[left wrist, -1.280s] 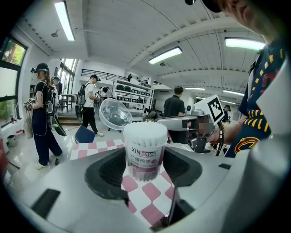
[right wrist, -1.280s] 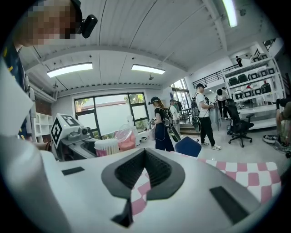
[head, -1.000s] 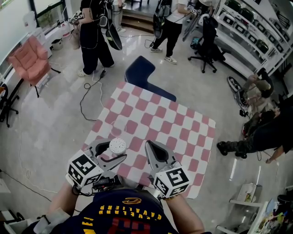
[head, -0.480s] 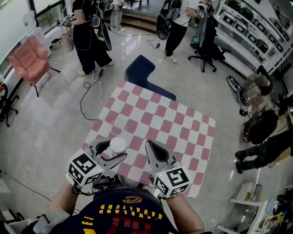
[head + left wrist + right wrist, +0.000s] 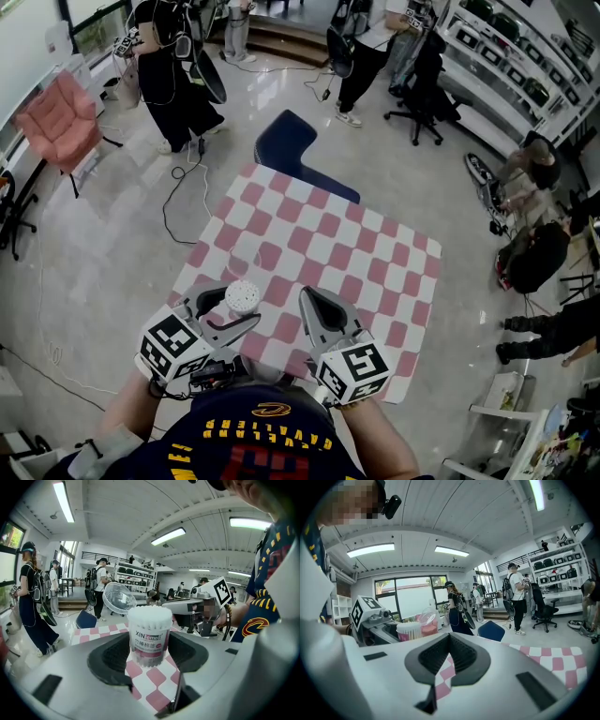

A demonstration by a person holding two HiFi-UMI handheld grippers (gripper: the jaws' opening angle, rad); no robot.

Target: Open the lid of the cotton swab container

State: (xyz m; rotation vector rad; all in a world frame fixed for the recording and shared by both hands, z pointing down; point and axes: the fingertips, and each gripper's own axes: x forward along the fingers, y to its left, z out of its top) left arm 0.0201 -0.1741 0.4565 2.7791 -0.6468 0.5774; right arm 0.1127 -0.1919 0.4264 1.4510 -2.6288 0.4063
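The cotton swab container [image 5: 241, 298], a clear tub with a pink label, stands upright over the near left of the checkered table [image 5: 319, 244]. My left gripper [image 5: 228, 314] is shut on its body. In the left gripper view the container [image 5: 150, 639] sits between both pads of my left gripper [image 5: 149, 654], white swab tips show at its top, and its clear lid [image 5: 119, 598] is tilted back to the left. My right gripper [image 5: 307, 298] hangs just right of it, shut and empty. In the right gripper view the jaws of my right gripper [image 5: 449, 638] meet, and the container [image 5: 409, 631] is at the left.
A dark blue chair [image 5: 291, 150] stands at the table's far edge. Several people stand at the back and at the right. A pink armchair [image 5: 61, 122] is at far left, a black cable [image 5: 178, 202] lies on the floor, and shelves [image 5: 525, 66] line the right wall.
Both grippers and the container have kept still. The people at the back have shifted, and the person at the right has moved away toward the frame's edge.
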